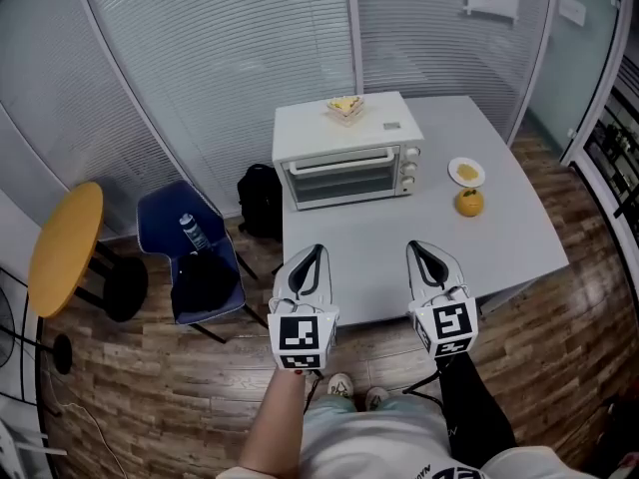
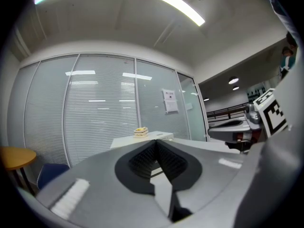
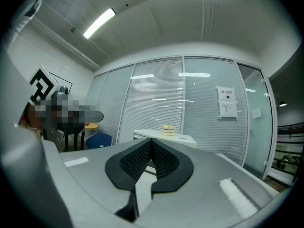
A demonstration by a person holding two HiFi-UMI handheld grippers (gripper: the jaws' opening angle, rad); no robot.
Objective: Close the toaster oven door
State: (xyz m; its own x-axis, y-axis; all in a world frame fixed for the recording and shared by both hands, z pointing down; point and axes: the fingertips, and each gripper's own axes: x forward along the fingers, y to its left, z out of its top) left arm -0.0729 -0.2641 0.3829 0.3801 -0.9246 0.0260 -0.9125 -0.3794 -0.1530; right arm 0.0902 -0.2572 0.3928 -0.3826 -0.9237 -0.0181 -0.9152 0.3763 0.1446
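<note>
A white toaster oven (image 1: 344, 160) stands at the back left of the pale table (image 1: 519, 238), with a sandwich (image 1: 345, 107) on its top. Its glass door with a long handle (image 1: 339, 157) stands upright against the oven's front. My left gripper (image 1: 318, 249) and right gripper (image 1: 413, 246) hover side by side over the table's near edge, well short of the oven, both shut on nothing. In the left gripper view the shut tips (image 2: 156, 141) point towards the oven top (image 2: 159, 136). The right gripper view shows its shut tips (image 3: 152, 140) below the sandwich (image 3: 166, 128).
A small plate (image 1: 466, 172) and a yellow fruit (image 1: 469, 203) lie right of the oven. Left of the table are a black backpack (image 1: 260, 200), a blue chair (image 1: 190, 257) holding a bottle (image 1: 192, 232), and a round yellow table (image 1: 65, 247). Glass walls with blinds stand behind.
</note>
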